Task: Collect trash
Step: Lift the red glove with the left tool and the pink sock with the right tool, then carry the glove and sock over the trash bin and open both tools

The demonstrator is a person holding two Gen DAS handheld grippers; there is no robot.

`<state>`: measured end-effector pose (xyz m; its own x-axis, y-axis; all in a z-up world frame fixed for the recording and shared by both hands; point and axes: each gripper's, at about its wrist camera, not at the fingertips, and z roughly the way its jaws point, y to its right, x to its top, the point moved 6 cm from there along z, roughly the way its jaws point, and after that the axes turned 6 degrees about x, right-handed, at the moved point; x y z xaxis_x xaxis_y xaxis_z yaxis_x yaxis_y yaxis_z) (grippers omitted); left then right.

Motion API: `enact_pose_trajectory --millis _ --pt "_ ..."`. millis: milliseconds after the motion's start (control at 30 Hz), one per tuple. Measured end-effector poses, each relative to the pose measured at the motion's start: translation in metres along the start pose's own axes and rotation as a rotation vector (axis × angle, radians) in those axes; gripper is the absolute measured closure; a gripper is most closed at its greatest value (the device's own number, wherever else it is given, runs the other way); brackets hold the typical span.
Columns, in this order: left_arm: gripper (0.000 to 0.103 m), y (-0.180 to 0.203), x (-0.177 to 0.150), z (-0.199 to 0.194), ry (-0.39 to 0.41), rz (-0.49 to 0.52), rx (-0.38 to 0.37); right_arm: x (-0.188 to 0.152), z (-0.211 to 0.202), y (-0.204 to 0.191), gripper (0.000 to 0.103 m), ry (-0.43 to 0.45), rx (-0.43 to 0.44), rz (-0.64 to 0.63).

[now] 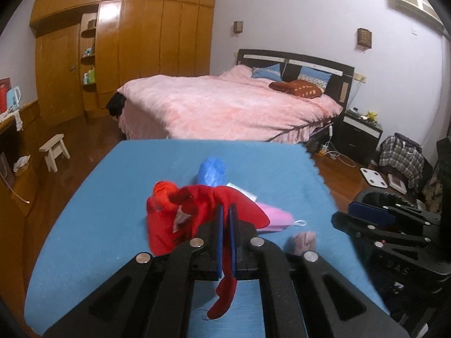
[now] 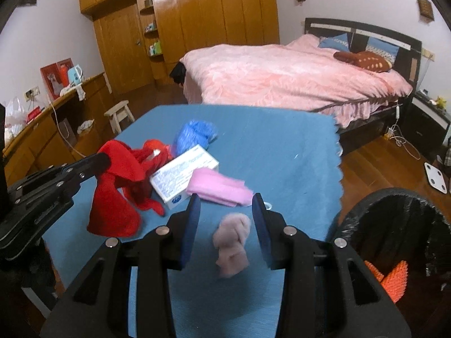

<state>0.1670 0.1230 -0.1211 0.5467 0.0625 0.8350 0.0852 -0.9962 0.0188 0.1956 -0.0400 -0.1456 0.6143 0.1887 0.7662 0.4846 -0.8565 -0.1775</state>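
My left gripper [image 1: 225,215] is shut on a red cloth [image 1: 174,219], which is bunched ahead of the pads and has a strip trailing out behind them. In the right wrist view the left gripper [image 2: 98,159] holds the red cloth [image 2: 115,200] hanging above the blue table cover [image 2: 267,155]. My right gripper [image 2: 226,205] stands open. A blurred pale pink wad [image 2: 232,242] shows between its fingers with no pad pressing on it. From the left, the pink wad [image 1: 303,240] is beside the right gripper [image 1: 355,211], low by the cover.
On the cover lie a blue plastic bag [image 2: 194,135], a white box [image 2: 183,177] and a pink folded piece [image 2: 220,188]. A black lined bin [image 2: 363,211] with an orange thing [image 2: 391,278] inside stands at the right. Beyond are a pink bed [image 2: 282,76] and a stool [image 2: 119,115].
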Motion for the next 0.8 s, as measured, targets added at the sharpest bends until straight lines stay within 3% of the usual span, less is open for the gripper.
enact_pose_trajectory --millis 200,367,567,800 --pt "0.099 0.021 0.010 -0.018 0.046 0.028 -0.045 0.002 -0.013 0.012 0.069 0.016 -0.015 0.010" --pt "0.099 0.028 -0.005 -0.008 0.003 0.048 -0.045 -0.015 0.001 0.017 0.069 -0.028 -0.019 0.032" --pt "0.099 0.005 -0.036 0.014 -0.081 0.014 0.009 -0.038 0.033 0.015 0.055 -0.096 -0.026 0.042" --pt "0.099 -0.015 -0.050 0.026 -0.105 0.013 0.050 -0.051 0.062 0.013 0.042 -0.143 -0.042 0.051"
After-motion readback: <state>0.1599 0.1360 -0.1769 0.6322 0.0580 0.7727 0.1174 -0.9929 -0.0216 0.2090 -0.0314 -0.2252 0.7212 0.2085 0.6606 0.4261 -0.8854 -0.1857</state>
